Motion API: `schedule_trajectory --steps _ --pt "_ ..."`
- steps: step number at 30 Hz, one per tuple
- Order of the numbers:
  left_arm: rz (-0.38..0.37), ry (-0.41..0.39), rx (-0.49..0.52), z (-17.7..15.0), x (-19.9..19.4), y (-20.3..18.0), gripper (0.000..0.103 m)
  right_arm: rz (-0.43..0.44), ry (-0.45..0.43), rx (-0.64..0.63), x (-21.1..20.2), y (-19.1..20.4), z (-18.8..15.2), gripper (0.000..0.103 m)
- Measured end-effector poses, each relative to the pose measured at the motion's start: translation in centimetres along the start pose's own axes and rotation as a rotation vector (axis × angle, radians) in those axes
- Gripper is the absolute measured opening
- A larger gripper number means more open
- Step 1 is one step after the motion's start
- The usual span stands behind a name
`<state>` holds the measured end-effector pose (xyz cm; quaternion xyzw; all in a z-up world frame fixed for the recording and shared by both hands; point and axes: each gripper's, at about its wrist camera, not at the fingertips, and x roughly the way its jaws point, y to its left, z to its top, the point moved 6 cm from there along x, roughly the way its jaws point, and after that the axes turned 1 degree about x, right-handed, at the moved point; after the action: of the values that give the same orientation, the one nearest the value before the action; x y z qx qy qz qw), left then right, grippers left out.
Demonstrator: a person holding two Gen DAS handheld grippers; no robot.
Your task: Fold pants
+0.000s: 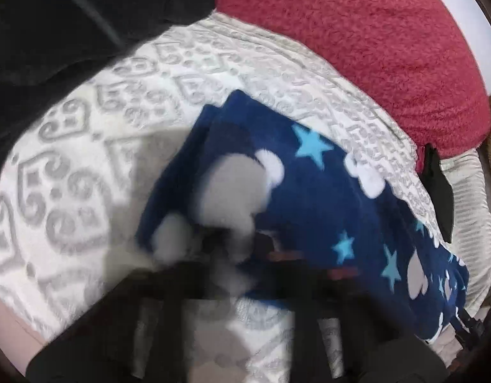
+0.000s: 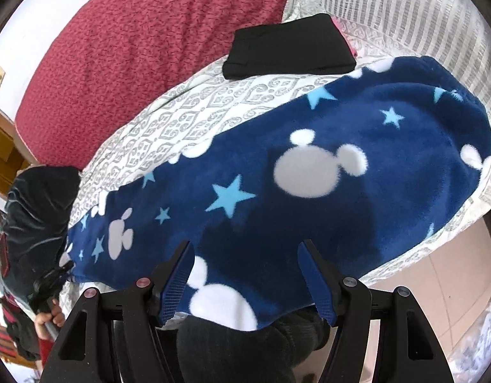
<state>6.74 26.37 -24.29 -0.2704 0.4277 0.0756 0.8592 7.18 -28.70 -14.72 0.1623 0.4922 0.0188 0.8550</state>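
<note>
Left wrist view, blur: the left gripper (image 1: 242, 249) is a dark smear, fingers hard to make out, yet pressed together, pinching the near end of the pants (image 1: 309, 191).
Left wrist view, pants: one pair, navy fleece with stars and white mouse heads, lying on the patterned bedspread (image 1: 85, 159), its far end cut short by the frame's lower right.
Left wrist view, count: one red blanket (image 1: 357, 41) beyond the pants; one black garment (image 1: 53, 22) beyond and to their left, its shape unclear.
Right wrist view, right gripper (image 2: 247, 266): two blue-padded fingers (image 2: 178, 274) spread wide, hovering over the pants (image 2: 309, 191), nothing between them.
Right wrist view, count: one folded black garment (image 2: 290, 48) beyond the pants; one red blanket (image 2: 133, 48) beyond that.
Right wrist view, hidden: at the pants' left end a dark sleeve (image 2: 37, 207) hides most of the person; the other gripper there is too small to read.
</note>
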Motion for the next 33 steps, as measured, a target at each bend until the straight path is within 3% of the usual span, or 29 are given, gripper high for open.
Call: schedule_trajectory --steps 5,8,10,13,15,17,20,23,25,29,33 --pt "-0.001 -0.187 0.069 2.3 -5.6 -2.1 0.008 0.019 -0.014 -0.046 -0.4 1.6 0.2 0.069" --pt "0.020 -0.219 0.128 2.5 -6.9 -2.4 0.011 0.024 -0.012 -0.082 0.0 2.5 0.2 0.069" --pt "0.105 -0.182 0.165 1.6 -5.1 -1.2 0.015 0.044 -0.003 -0.091 0.5 3.1 0.1 0.069" --pt "0.179 -0.049 0.137 -0.6 -1.4 1.5 0.016 0.066 0.037 -0.098 1.9 3.9 -0.4 0.069" --pt "0.132 -0.094 0.086 -1.5 -1.6 2.2 0.018 0.066 0.056 -0.111 2.3 4.2 -0.7 0.069" --pt "0.108 -0.089 0.083 -1.6 -2.2 2.1 0.018 0.059 0.061 -0.135 2.4 4.6 -0.6 0.069" --pt "0.078 -0.065 0.082 -1.1 -2.1 2.0 0.025 0.076 0.073 -0.194 3.0 6.6 0.8 0.069" --pt "0.046 -0.071 0.040 -0.6 -2.3 2.3 0.033 0.110 0.095 -0.367 4.7 11.9 2.4 0.069" --pt "0.028 -0.076 0.006 -0.6 -2.1 2.4 0.036 0.158 0.141 -0.529 6.9 17.8 2.6 0.069" --pt "0.026 -0.084 -0.008 -0.9 -1.7 2.3 0.036 0.346 0.277 -0.792 11.6 29.3 0.1 0.069" --pt "0.035 -0.095 0.018 -1.0 -1.8 1.9 0.036 0.541 0.357 -0.973 16.0 40.1 -2.6 0.069"
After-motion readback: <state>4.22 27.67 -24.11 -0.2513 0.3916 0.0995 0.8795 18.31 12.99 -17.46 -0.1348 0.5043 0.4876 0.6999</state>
